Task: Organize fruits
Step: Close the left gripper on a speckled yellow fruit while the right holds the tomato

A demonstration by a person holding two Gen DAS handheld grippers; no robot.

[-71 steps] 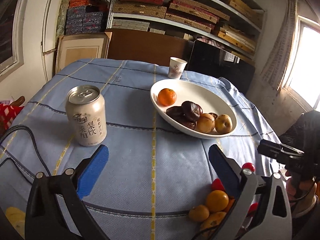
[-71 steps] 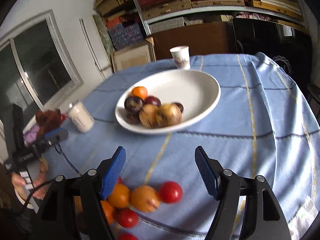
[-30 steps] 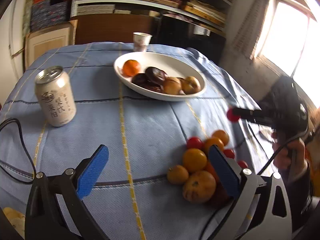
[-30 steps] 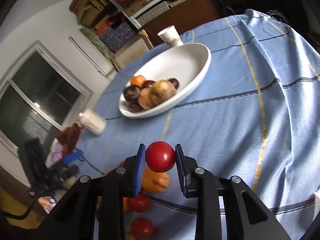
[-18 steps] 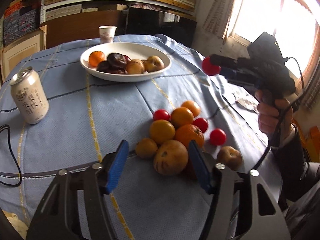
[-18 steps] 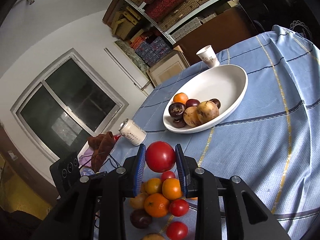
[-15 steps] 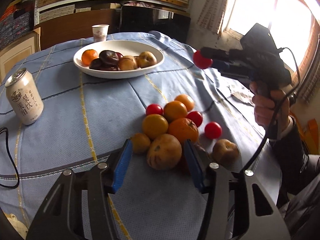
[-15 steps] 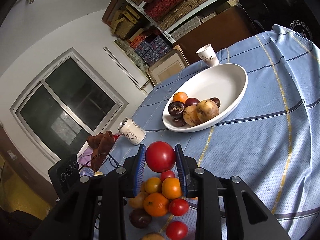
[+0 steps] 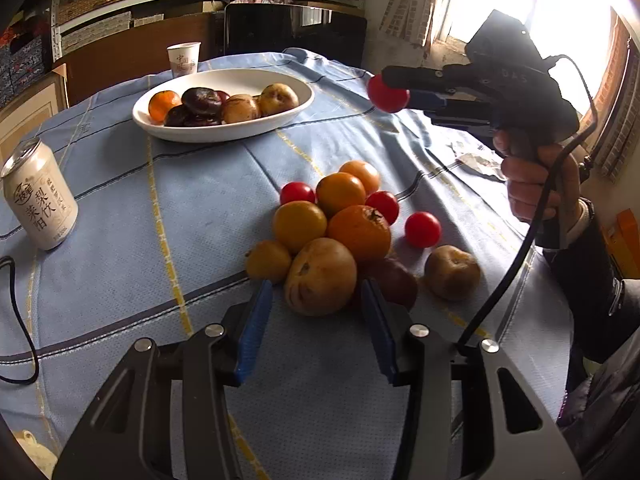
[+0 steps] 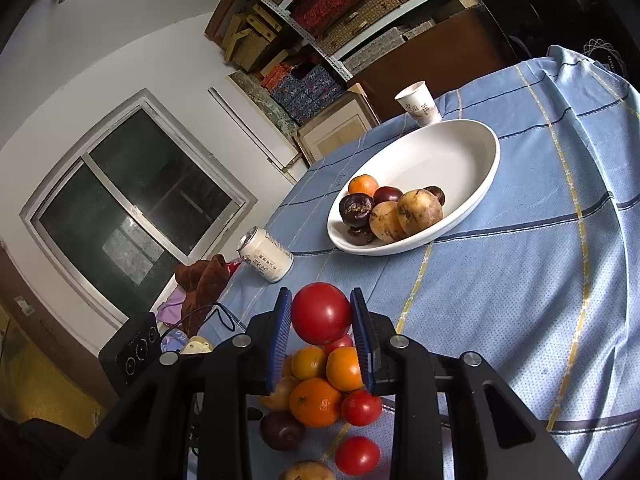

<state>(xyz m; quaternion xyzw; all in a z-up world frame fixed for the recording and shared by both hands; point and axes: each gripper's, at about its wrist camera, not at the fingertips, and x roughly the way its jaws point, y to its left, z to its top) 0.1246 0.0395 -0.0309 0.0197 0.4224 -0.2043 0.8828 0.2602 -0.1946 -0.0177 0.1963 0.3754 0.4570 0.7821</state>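
Observation:
A pile of loose fruit lies on the blue tablecloth: oranges (image 9: 362,232), red tomatoes (image 9: 423,229) and brown pears. My left gripper (image 9: 316,285) points down at the nearest brown pear (image 9: 320,276). Its jaws are closing, one blue pad on each side of the pear with a thin gap left. My right gripper (image 10: 321,314) is shut on a red tomato (image 10: 321,312) and holds it in the air above the pile; the left wrist view shows this tomato (image 9: 387,94) too. The white oval dish (image 9: 224,132) (image 10: 480,184) holds an orange, dark fruits and brown pears.
A drink can (image 9: 38,200) (image 10: 266,260) stands left of the pile. A paper cup (image 9: 183,58) (image 10: 418,108) stands behind the dish. A black cable (image 9: 16,300) runs along the table's left edge. A person's hand (image 9: 532,184) holds the right gripper.
My left gripper swung right to the fruit pile and its jaws narrowed from wide open to either side of the brown pear. The right gripper rose, still holding the tomato.

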